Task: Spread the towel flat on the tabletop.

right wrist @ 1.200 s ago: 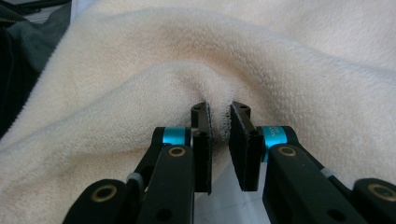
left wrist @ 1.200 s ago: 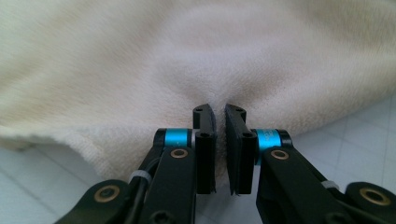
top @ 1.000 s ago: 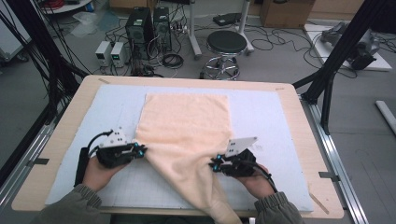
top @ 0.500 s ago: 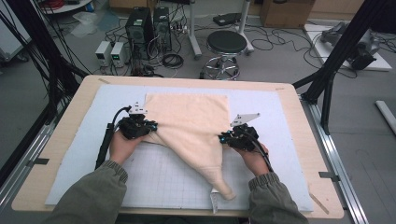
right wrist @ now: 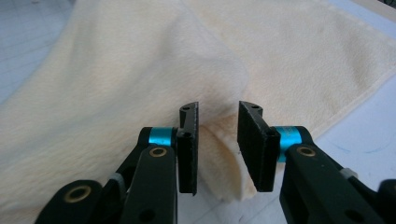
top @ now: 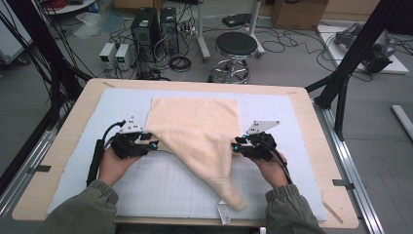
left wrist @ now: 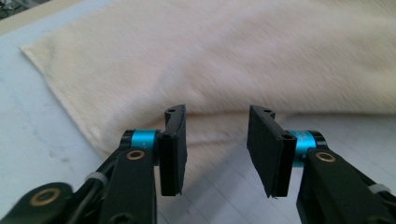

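A cream towel (top: 195, 122) lies on the pale grid mat (top: 122, 102), its far part flat and its near part bunched into a tail that runs toward the front edge. My left gripper (top: 152, 141) sits at the towel's left edge. In the left gripper view the jaws (left wrist: 215, 140) have just been opening, and the towel (left wrist: 233, 56) lies ahead of and below them, untouched by the pads. My right gripper (top: 236, 145) is at the towel's right edge. Its jaws (right wrist: 218, 140) have just been opening too, with a loose fold of towel (right wrist: 116, 70) in the gap.
The mat covers a wooden table (top: 63, 141). A small white tag (top: 223, 212) lies by the towel's tail near the front edge. Beyond the table stand a stool (top: 236, 46), power boxes (top: 117, 53) and cables on the floor. Black frame posts (top: 350, 63) flank the table.
Both hands carried the towel's near corners away from the person and up over the cloth. Both pairs of jaws then opened, and the left hand drew back slightly.
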The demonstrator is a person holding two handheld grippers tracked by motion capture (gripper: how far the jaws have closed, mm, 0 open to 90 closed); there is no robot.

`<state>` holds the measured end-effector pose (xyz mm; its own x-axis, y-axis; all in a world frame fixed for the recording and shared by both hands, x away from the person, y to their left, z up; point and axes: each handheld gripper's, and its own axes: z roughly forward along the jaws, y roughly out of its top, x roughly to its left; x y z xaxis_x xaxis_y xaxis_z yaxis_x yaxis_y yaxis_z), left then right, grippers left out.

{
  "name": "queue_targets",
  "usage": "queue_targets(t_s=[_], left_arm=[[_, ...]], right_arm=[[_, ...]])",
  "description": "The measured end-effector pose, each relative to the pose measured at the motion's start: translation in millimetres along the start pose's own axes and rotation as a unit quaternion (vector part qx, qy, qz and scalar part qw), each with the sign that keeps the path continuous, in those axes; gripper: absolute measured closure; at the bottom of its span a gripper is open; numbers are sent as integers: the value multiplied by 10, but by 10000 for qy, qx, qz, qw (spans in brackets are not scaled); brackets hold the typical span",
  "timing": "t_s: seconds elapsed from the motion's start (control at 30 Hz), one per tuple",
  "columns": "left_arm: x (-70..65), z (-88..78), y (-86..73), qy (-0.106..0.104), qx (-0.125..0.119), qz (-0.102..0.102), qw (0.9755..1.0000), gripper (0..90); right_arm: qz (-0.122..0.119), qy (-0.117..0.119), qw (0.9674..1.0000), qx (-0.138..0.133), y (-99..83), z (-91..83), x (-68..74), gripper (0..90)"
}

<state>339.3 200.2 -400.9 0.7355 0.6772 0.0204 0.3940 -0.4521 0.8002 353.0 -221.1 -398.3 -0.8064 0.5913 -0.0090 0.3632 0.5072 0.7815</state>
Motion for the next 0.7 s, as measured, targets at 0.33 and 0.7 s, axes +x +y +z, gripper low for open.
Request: queue_targets(t_s=[0.33, 0.7], left_arm=[[-137, 375, -22, -362, 329, 83, 9988, 639], [-148, 506, 33, -82, 366, 178, 9991, 839]], right_arm=[[-454, 198, 9987, -97, 45, -40, 280, 606], [-333, 463, 9984, -44, -35, 131, 255, 551]])
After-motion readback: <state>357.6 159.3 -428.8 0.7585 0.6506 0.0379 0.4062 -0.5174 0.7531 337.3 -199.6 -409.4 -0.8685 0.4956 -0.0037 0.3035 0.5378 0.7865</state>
